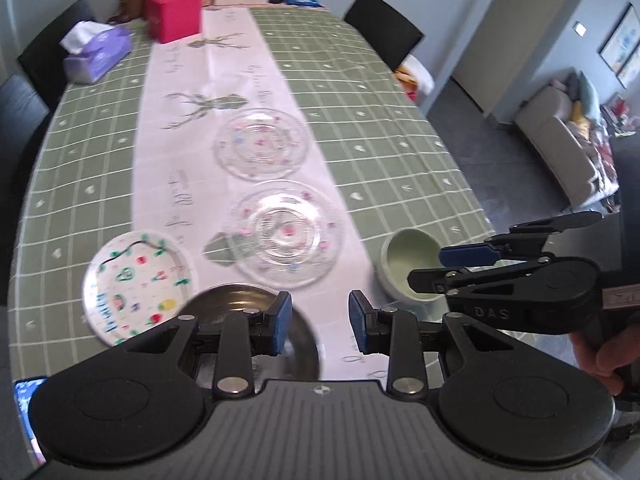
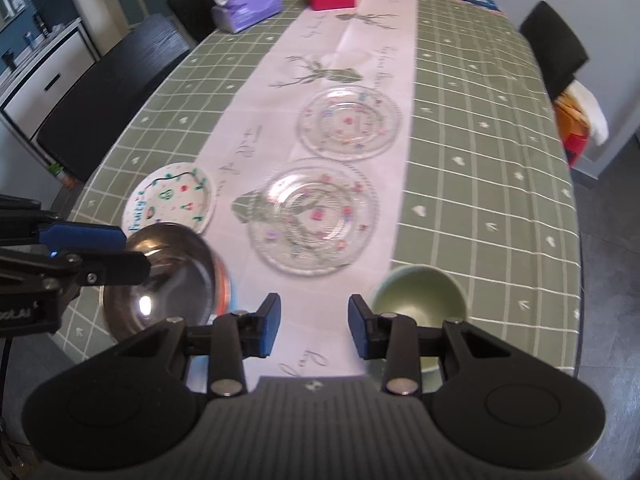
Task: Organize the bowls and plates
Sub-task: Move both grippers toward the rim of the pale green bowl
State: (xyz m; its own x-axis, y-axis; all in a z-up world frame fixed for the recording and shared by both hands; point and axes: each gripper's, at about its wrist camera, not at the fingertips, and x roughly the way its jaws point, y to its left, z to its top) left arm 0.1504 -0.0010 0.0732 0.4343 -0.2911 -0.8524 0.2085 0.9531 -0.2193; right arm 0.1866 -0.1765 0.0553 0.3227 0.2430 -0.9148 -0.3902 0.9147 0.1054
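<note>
Soft daylight is filling the room and I am seeing the table (image 2: pixel 480 128) evenly lit, with no hard shadows lying across the cloth. A bright spot of glare is sitting inside the steel bowl (image 2: pixel 160 280) at my near left, and the two glass plates (image 2: pixel 348 122) are catching pale reflections. Motion blur is smearing the near dishes and the grid lines in both views, while my own tongs are staying sharp. The fisheye is bending the table edges into curves, and the corners are darkening into black.
</note>
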